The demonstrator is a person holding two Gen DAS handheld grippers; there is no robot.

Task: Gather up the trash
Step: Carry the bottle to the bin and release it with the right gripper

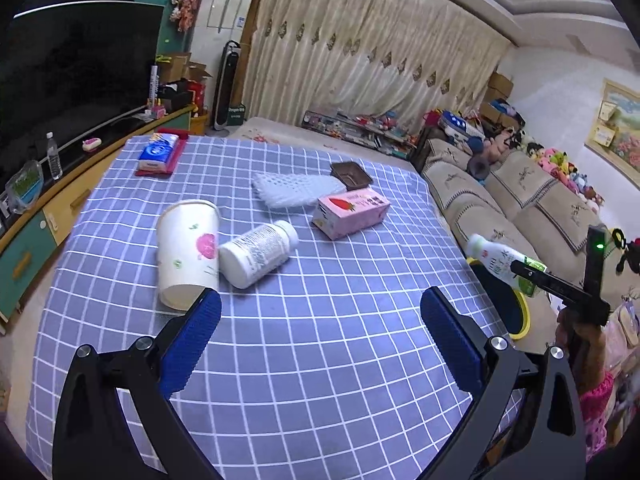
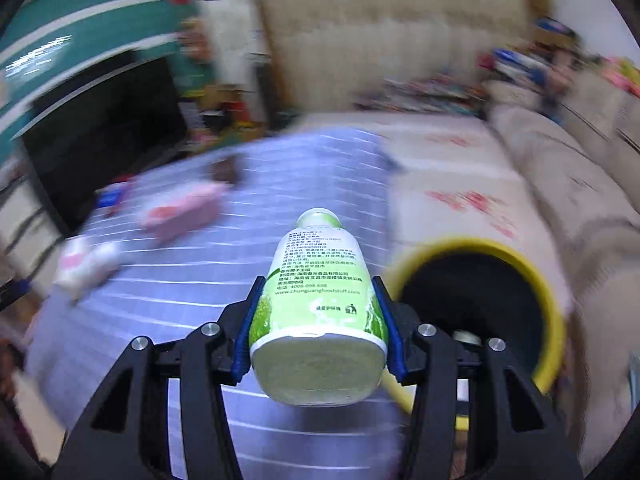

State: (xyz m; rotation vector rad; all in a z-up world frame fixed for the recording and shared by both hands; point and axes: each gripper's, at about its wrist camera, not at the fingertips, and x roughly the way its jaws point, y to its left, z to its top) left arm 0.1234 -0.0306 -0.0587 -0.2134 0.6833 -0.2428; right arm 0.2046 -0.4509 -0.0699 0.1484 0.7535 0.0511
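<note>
**Meanwhile, a drink bottle is being carried beside the yellow-rimmed bin**

The green-and-white drink bottle [image 2: 320, 304] is sitting between the blue pads of the right gripper [image 2: 320, 324], which are pinching its lower body from both sides. Its base is pointing toward the camera and its cap away, over the edge of the tabletop [image 2: 200, 280]. Just to its right, the yellow-rimmed bin [image 2: 548, 288] is showing its dark mouth, and part of its rim is passing behind the right-side finger. From the left wrist view, the same bottle [image 1: 500, 260] is hanging off the tabletop's right edge, above a slice of the bin [image 1: 522, 316], with the right gripper [image 1: 560, 284] mostly cut off at the frame's border.

The left gripper [image 1: 320, 344] is hovering over the checked cloth with its fingers [image 1: 192, 340] spread wide, holding nothing. One pad tip is overlapping the rim of the paper cup [image 1: 188, 252], though I cannot tell whether they are touching. The cup is lying on its side, touching a white pill bottle [image 1: 258, 254] that is also lying down. Farther off, a pink carton [image 1: 350, 212], white foam netting [image 1: 292, 192] and a brown tray [image 1: 352, 174] are lying close together, and a tissue pack [image 1: 158, 152] is resting near the far corner.

The right wrist view is heavily motion-blurred; only the bottle and fingers are reading sharply, and the items on the tabletop are appearing as pink and white smears.
</note>
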